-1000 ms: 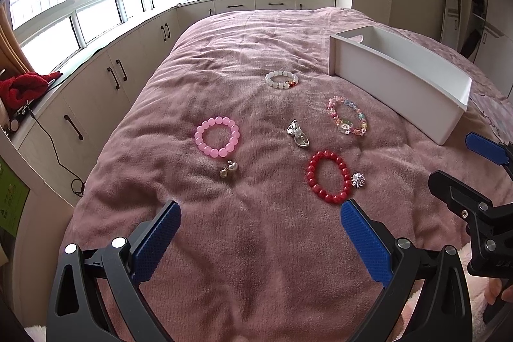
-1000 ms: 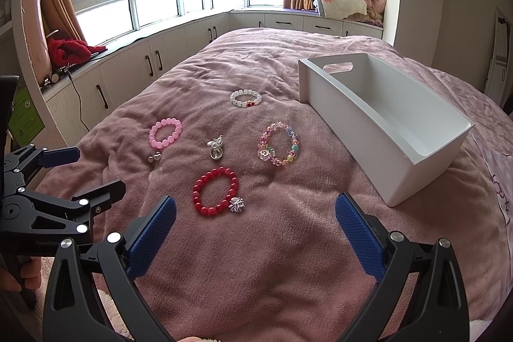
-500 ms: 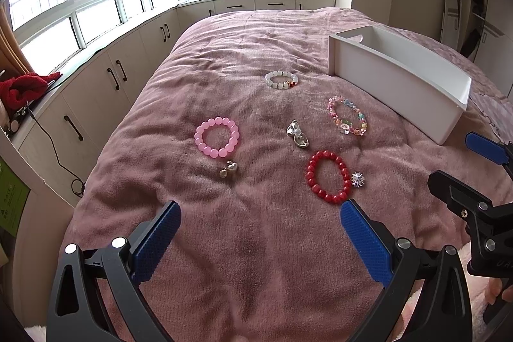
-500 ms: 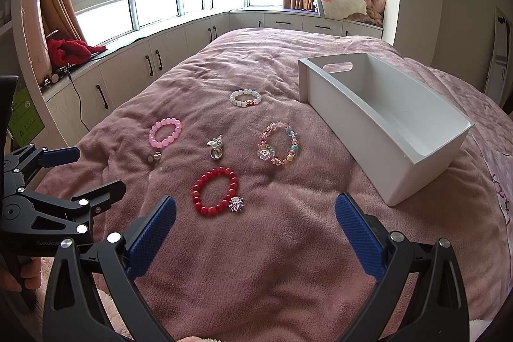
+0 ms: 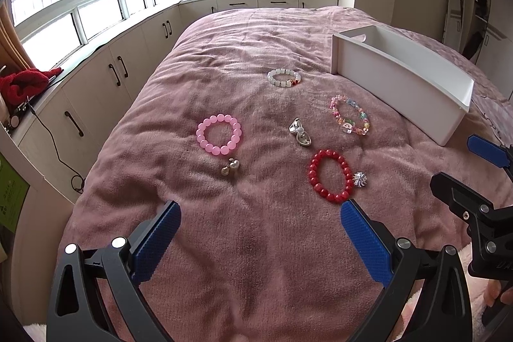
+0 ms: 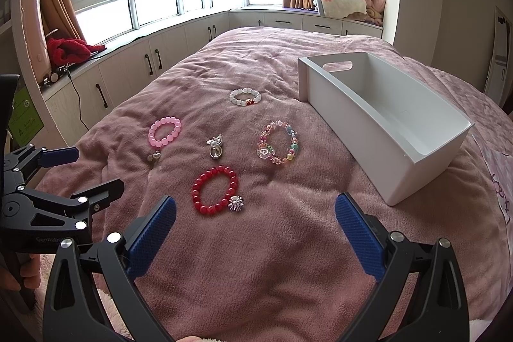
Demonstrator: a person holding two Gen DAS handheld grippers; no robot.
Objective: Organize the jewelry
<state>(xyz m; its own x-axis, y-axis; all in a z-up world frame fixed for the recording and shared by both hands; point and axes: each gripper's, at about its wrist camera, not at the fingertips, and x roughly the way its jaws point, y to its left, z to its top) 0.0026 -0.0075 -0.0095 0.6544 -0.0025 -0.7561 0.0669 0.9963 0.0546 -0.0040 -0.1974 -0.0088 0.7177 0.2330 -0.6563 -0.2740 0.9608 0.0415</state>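
Nothing is picked yet: your left tongs [image 5: 258, 226] and right tongs [image 6: 255, 220] gape wide, empty. Take the near red bracelet [image 6: 214, 190] first, then carry it right to the bin [image 6: 426, 146].

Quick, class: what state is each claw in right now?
Left claw: open, holding nothing.
Right claw: open, holding nothing.
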